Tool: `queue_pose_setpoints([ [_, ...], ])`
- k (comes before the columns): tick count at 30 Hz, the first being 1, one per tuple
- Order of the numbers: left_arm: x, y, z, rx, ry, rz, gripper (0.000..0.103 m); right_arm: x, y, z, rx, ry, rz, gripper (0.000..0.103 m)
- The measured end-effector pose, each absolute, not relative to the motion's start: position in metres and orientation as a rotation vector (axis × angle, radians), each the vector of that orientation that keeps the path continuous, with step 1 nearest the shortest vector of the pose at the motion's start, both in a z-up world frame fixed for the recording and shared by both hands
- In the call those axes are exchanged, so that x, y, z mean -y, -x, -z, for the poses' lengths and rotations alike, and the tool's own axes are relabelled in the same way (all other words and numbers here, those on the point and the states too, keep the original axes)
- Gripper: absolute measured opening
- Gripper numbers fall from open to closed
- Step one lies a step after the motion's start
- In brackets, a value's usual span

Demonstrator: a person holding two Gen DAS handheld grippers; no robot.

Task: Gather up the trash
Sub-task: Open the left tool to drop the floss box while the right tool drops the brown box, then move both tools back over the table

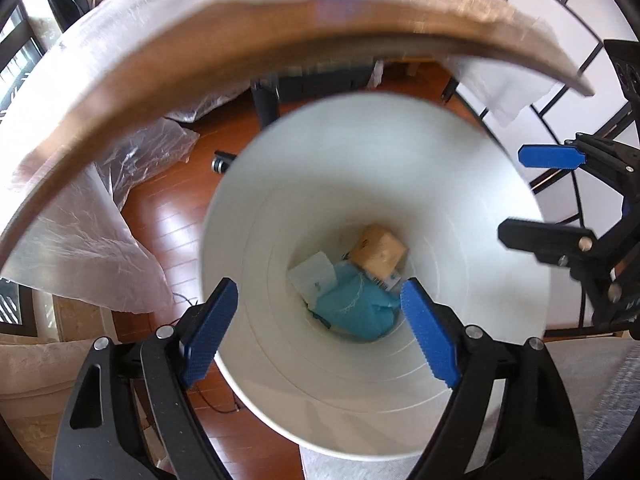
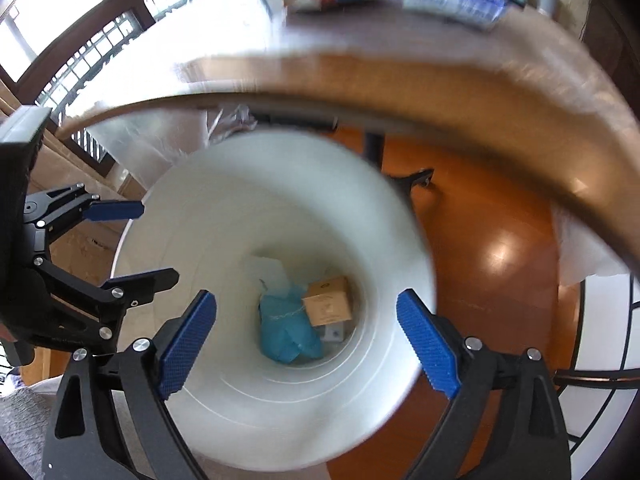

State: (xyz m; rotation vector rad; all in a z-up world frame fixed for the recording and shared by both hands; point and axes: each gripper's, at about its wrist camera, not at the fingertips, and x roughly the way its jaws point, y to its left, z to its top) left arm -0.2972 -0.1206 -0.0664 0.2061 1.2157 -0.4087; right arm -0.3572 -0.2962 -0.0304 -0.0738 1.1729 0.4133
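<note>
Left hand-held gripper (image 1: 320,332) and right hand-held gripper (image 2: 306,344) both spread wide, empty, above tall white plastic bin (image 1: 460,208). Probably just-dropped trash: brown cardboard box (image 1: 378,250), crumpled teal wrapper (image 1: 356,308) at bottom. More clutter on wooden bench (image 1: 180,40).

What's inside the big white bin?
In the white bin: a brown box, a crumpled teal sheet, and white paper. Anything beneath them is hidden.

We see a white plastic bin (image 1: 280,184) with smooth, faintly ridged walls. Inside lie a matt brown cardboard box (image 1: 378,250), crumpled teal plastic (image 1: 356,308) and white paper (image 1: 314,278). The wooden floor (image 1: 172,224) is glossy. Each hand-held gripper (image 1: 320,332) (image 2: 306,338) has matt black arms, silvery metal rivets and rough blue pads (image 1: 210,334).
</note>
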Motion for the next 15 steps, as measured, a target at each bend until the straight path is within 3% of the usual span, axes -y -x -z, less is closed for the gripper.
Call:
queue_pose_setpoints([
  [5, 0.113, 0.309, 0.017, -1.082, -0.172, 0.439, 0.088, 0.318, 0.366, -0.026, -0.988, 0.074, -0.343, 0.098],
  [7, 0.110, 0.311, -0.010, -0.979, -0.162, 0.423, 0.101, 0.329, 0.361, -0.047, -0.915, 0.074, -0.285, 0.099],
  [11, 0.112, 0.296, -0.044, -0.835, -0.156, 0.371, 0.101, 0.345, 0.333, -0.058, -0.865, 0.090, -0.190, 0.099],
  [15, 0.123, 0.263, -0.055, -0.811, -0.138, 0.394, 0.101, 0.355, 0.301, -0.053, -0.874, 0.082, -0.168, 0.099],
])
